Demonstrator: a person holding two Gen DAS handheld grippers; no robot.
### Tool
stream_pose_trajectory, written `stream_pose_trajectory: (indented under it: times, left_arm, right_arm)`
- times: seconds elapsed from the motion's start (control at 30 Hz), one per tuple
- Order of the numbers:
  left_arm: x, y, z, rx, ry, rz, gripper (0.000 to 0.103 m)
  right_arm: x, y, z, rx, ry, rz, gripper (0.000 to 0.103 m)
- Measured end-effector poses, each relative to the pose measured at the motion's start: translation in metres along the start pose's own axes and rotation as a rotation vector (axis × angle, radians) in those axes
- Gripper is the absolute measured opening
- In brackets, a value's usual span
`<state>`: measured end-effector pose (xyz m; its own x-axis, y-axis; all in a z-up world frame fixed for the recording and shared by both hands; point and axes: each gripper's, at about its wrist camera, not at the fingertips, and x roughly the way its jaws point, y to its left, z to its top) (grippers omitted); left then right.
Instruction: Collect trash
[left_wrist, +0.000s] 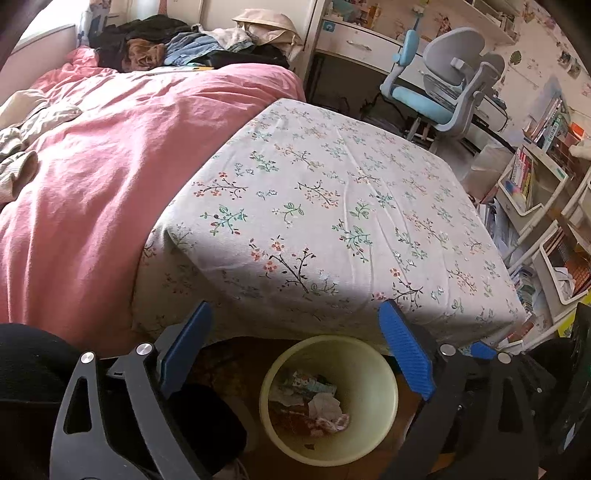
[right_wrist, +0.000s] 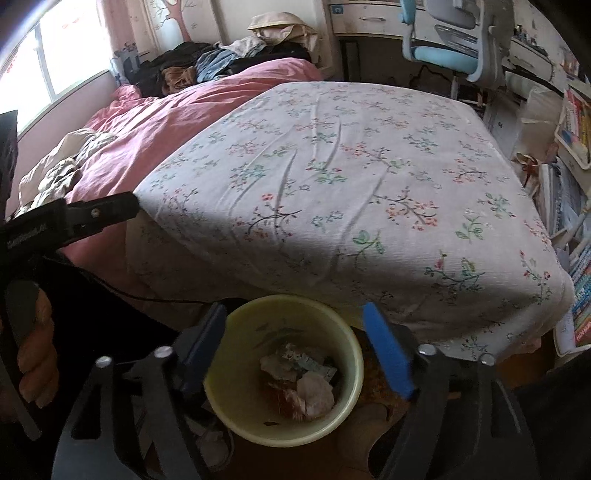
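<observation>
the pale yellow round plastic bin (left_wrist: 369, 373) stood on the floor against the near edge of the table draped in a white cloth printed with floral sprigs (left_wrist: 332, 206), sitting at about six o'clock in both wrist views. inside it lay a heap of crumpled white and pink paper scraps and printed wrappers (left_wrist: 317, 402), gathered on the bottom of the bin. the left gripper (left_wrist: 295, 347) hung above the bin with its two blue-padded fingers (left_wrist: 406, 350) spread wide, one at seven o'clock and one at five o'clock of the view, and nothing lay between them; the bin's mouth showed through the gap. the right gripper (right_wrist: 299, 347) was likewise over the bin, its blue pads (right_wrist: 388, 354) standing well apart and gripping nothing, with the trash visible below between them. in the right wrist view a hand (right_wrist: 35, 354) at eight o'clock was wrapped around the black handle of the left tool (right_wrist: 74, 218), which reached in from nine o'clock. beyond the table, at ten o'clock, a rumpled pink cotton quilt (left_wrist: 110, 166) covered a bed, with a pile of dark and blue clothes (left_wrist: 177, 48) at its far end near twelve o'clock. a grey and light blue desk chair (left_wrist: 443, 85) stood at about one o'clock, and white shelves crammed with books (left_wrist: 535, 177) lined the three o'clock side.
</observation>
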<state>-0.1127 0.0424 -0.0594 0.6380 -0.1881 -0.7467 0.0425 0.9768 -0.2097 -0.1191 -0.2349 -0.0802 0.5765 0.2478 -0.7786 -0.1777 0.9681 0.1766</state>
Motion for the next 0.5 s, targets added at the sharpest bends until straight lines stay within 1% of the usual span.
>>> stream_pose_trajectory:
  times: [0.1, 0.2, 0.3, 0.4, 0.5]
  left_arm:
    - [-0.002, -0.001, 0.0, 0.006, -0.011, 0.007, 0.09]
    - [-0.005, -0.002, 0.0, 0.012, -0.029, 0.016, 0.09]
    - [-0.009, -0.003, 0.0, 0.022, -0.054, 0.027, 0.091]
    - [-0.013, -0.004, 0.0, 0.032, -0.079, 0.037, 0.093]
    - [-0.016, -0.005, 0.001, 0.038, -0.098, 0.044, 0.094]
  right_arm:
    - [0.0, -0.003, 0.002, 0.017, -0.007, -0.011, 0.078]
    - [-0.004, -0.007, 0.002, 0.035, -0.035, -0.031, 0.08]
    - [-0.014, -0.01, 0.004, 0.057, -0.103, -0.061, 0.082]
    - [-0.023, -0.013, 0.006, 0.069, -0.172, -0.101, 0.087]
    - [-0.026, -0.015, 0.009, 0.079, -0.209, -0.127, 0.09]
